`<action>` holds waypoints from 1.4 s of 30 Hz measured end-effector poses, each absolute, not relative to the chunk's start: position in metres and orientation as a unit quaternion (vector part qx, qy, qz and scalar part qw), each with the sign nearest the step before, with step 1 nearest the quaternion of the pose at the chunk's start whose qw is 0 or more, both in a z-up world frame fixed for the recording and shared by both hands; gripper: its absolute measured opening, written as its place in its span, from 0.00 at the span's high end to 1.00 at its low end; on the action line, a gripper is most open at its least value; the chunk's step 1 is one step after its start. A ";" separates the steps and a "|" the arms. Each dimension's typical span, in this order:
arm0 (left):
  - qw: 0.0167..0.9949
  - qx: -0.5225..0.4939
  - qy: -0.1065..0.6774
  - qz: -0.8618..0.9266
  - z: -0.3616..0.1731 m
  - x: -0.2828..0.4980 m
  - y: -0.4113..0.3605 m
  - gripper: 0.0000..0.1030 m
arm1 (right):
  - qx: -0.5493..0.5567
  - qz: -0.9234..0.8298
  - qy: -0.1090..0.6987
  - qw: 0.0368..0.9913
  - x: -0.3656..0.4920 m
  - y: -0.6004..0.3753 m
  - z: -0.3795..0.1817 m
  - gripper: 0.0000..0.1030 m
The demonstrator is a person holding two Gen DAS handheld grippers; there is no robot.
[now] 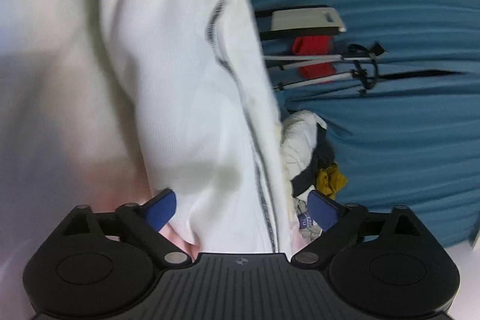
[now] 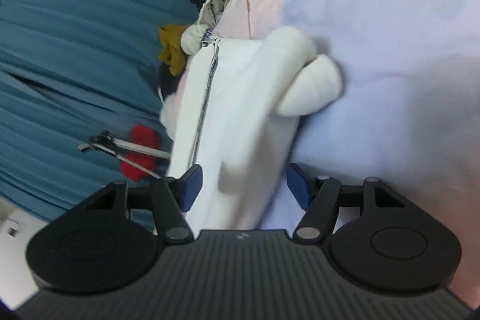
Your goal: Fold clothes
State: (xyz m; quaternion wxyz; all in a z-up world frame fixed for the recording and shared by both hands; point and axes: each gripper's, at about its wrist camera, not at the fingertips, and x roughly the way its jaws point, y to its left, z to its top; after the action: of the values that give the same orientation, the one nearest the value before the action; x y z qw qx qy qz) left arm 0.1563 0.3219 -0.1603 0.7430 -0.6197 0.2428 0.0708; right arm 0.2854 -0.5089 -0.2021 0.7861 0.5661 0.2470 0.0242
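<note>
We are at the regrasp step. The left gripper (image 1: 241, 210) stands wide apart, the right gripper (image 2: 243, 188) partly apart, each straddling the white zip-up garment (image 1: 180, 80) unclamped. Next, we must pinch an edge beside the zipper (image 2: 207, 92) squarely.

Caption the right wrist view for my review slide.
Right gripper open over a white zip-up garment on a pale surface, blue curtain behind.
</note>
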 end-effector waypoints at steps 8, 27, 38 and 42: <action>0.708 -0.663 0.209 0.122 -0.186 0.167 0.334 0.06 | 0.532 -0.017 0.205 0.821 0.325 -0.508 -0.209 0.49; 0.784 -0.543 0.218 0.206 -0.152 0.105 0.353 0.09 | 0.440 -0.086 0.183 0.875 0.315 -0.505 -0.192 0.88; 0.767 -0.573 0.149 0.245 -0.164 0.170 0.397 0.76 | 0.461 -0.088 0.168 0.867 0.303 -0.505 -0.187 0.91; 0.754 -0.592 0.153 0.240 -0.145 0.161 0.420 0.87 | 0.479 -0.081 0.163 0.859 0.289 -0.510 -0.181 0.91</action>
State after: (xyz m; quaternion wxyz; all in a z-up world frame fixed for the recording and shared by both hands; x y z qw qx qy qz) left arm 0.1608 0.4200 -0.1450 0.7542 -0.5919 0.1528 0.2397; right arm 0.2891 -0.5097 -0.1805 0.8587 0.4792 0.1625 -0.0807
